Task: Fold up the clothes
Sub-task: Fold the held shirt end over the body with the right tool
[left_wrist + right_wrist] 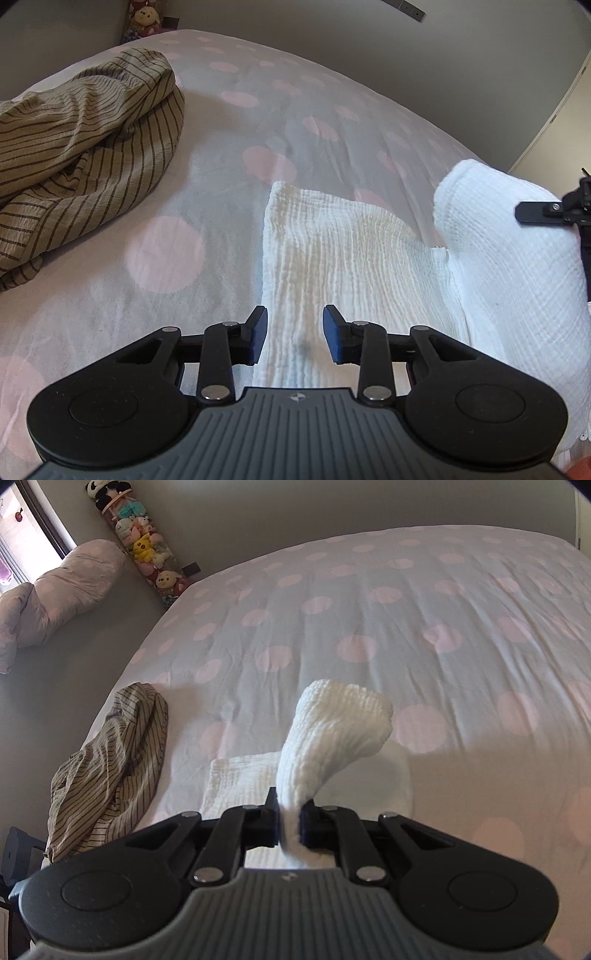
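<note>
Lifting one end of the white cloth (332, 731), the right gripper (290, 825) pinches it tight; carry it over toward ten o'clock, edges matched. The left gripper (295, 336), jaws narrowly apart and empty, hovers over the part lying on the bed (166, 251).

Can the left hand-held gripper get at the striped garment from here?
Probably yes: the left hand-held gripper is open and empty, and only bare spotted bedcover lies between it and the striped garment.
</note>
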Motion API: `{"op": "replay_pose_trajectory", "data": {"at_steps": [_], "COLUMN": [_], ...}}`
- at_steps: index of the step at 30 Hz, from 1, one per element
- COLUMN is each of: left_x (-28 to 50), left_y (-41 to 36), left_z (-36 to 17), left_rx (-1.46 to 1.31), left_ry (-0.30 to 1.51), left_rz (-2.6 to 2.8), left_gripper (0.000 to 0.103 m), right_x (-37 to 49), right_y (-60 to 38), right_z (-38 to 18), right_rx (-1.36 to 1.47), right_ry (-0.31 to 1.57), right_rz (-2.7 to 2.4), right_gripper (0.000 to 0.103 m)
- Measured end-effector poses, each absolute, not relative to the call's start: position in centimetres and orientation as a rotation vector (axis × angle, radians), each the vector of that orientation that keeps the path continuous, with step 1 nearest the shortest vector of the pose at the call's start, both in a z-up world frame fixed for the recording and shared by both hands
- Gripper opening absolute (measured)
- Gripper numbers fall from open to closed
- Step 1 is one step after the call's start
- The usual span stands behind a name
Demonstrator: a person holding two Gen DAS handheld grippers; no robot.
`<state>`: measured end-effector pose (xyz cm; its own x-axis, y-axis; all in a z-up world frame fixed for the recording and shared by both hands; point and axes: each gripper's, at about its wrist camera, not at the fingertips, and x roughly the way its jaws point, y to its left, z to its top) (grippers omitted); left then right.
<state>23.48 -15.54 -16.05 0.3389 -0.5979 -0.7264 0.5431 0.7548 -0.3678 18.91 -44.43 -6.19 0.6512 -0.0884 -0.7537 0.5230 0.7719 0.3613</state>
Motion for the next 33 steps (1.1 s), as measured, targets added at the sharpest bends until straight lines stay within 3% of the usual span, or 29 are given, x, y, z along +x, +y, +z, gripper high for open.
{"op": "replay_pose_trajectory", "data": {"at_steps": [17, 22, 26, 31, 33], "left_x": [24.1, 23.9, 23.7, 23.2, 23.0], "left_y": [-16.1, -16.2, -15.8, -15.3, -15.1], "left_z": [-17.5, -17.6, -17.1, -16.5, -16.2], "left_rx": [-0.05, -0.042, -0.062, -0.072, -0.069], "left_ry": [1.0, 0.998, 0.983, 0.969, 0.966], "left_rz": [-0.762, -0.764, -0.769, -0.775, -0.781], "left_gripper": [0.03, 0.03, 0.03, 0.03, 0.03], "right_x": [27.5, 27.2, 26.3, 23.5, 21.9], "right_y": [-39.1, -39.2, -39.0, -38.9, -38.8], "right_z": [-15.1, -15.3, -13.0, -9.9, -8.9], "right_rx": [0.674, 0.678, 0.64, 0.575, 0.54], "right_ry": [0.942, 0.951, 0.904, 0.86, 0.843], "right_rz": [-0.267, -0.235, -0.194, -0.152, -0.141], "right_gripper": [0.012, 0.022, 0.037, 0.041, 0.048]}}
